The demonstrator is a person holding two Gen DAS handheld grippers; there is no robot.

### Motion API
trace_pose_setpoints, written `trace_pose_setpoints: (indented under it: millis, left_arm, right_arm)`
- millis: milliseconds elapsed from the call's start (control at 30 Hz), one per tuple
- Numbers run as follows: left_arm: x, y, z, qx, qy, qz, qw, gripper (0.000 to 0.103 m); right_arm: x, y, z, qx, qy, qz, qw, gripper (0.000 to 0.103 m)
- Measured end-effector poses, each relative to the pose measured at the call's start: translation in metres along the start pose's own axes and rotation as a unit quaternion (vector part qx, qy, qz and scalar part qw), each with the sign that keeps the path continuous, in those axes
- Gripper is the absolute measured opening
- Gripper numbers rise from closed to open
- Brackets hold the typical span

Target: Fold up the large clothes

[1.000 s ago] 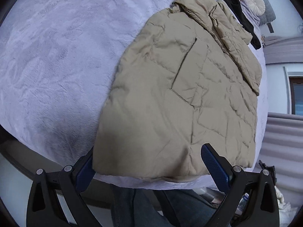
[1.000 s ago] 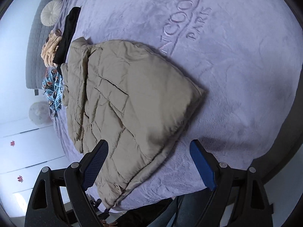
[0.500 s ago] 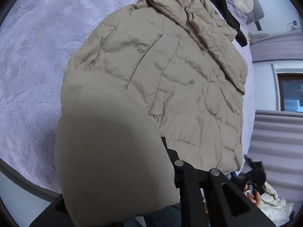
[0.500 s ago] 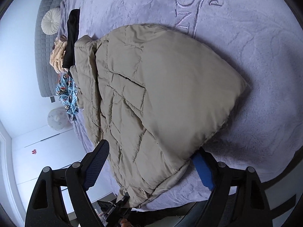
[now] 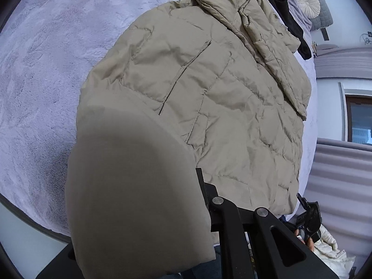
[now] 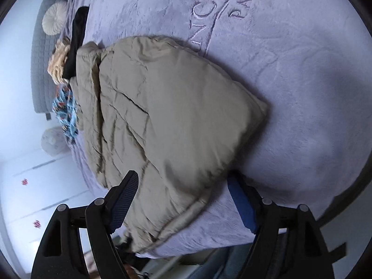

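Observation:
A large beige quilted jacket (image 5: 209,97) lies on a lilac bed blanket (image 5: 46,69). In the left wrist view its near hem corner bulges right up over my left gripper (image 5: 162,209) and hides the fingertips; the jaws look closed on that hem. In the right wrist view the jacket (image 6: 167,116) lies in the middle, and my right gripper (image 6: 186,193) is open with the near hem between its blue pads (image 6: 241,207), not clamped.
Black, tan and blue patterned clothes (image 6: 67,69) lie piled beyond the jacket's collar near a grey headboard (image 6: 39,53) with round cushions. The bed edge runs just below both grippers. A window (image 5: 358,121) is at the right.
My left gripper has closed on the near hem corner and lifted it, so cloth now covers its fingers. My right gripper has moved in around the hem and stays open.

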State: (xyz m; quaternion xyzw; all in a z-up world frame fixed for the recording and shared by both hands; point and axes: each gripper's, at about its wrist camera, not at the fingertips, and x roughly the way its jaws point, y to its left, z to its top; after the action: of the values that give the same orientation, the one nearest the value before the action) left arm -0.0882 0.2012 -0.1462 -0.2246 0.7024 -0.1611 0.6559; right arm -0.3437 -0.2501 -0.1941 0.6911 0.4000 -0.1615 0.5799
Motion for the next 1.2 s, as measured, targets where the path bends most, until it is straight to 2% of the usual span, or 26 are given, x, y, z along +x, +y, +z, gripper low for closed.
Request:
trace_pose_setpoints:
  millis: [33, 67, 100, 267, 400, 500, 633, 767, 867, 1033, 1200]
  left_arm:
    - [-0.003, -0.003, 0.000, 0.007, -0.005, 0.002, 1.0000, 0.013]
    - [-0.009, -0.007, 0.000, 0.015, -0.014, 0.001, 0.9998, 0.013]
    - [-0.015, -0.011, 0.002, 0.020, -0.023, -0.005, 0.9995, 0.013]
    - [-0.063, -0.049, 0.026, 0.052, -0.090, -0.039, 0.9939, 0.013]
    - [-0.097, -0.091, 0.064, 0.095, -0.151, -0.045, 0.9829, 0.013]
    - [-0.114, -0.119, 0.100, 0.117, -0.187, -0.049, 0.9740, 0.013]
    - [-0.117, -0.149, 0.151, 0.123, -0.220, -0.022, 0.9675, 0.013]
    - [-0.097, -0.167, 0.205, 0.101, -0.237, 0.022, 0.9659, 0.013]
    - [-0.067, -0.166, 0.242, 0.088, -0.230, 0.052, 0.9678, 0.013]
    - [-0.004, -0.155, 0.289, 0.109, -0.197, 0.102, 0.9689, 0.013]
    - [0.039, -0.140, 0.314, 0.123, -0.183, 0.104, 0.9697, 0.013]
  right_arm:
    - [0.007, 0.000, 0.002, 0.013, 0.003, 0.001, 1.000, 0.067]
    - [0.012, 0.001, 0.004, 0.019, 0.010, -0.008, 1.000, 0.026]
    - [0.015, 0.006, 0.004, 0.013, 0.016, -0.005, 1.000, 0.011]
    - [-0.006, 0.068, 0.004, -0.092, 0.004, 0.006, 0.996, 0.010]
    - [-0.017, 0.133, 0.021, -0.163, -0.012, 0.026, 0.986, 0.010]
    - [-0.020, 0.188, 0.035, -0.227, -0.023, 0.033, 0.973, 0.010]
    - [-0.005, 0.267, 0.064, -0.314, -0.025, 0.027, 0.949, 0.010]
    - [0.031, 0.332, 0.096, -0.379, -0.025, -0.011, 0.925, 0.010]
    - [0.073, 0.362, 0.123, -0.393, -0.023, -0.049, 0.918, 0.010]
    - [0.143, 0.368, 0.159, -0.370, -0.025, -0.089, 0.924, 0.010]
    - [0.189, 0.346, 0.186, -0.340, -0.027, -0.090, 0.936, 0.010]
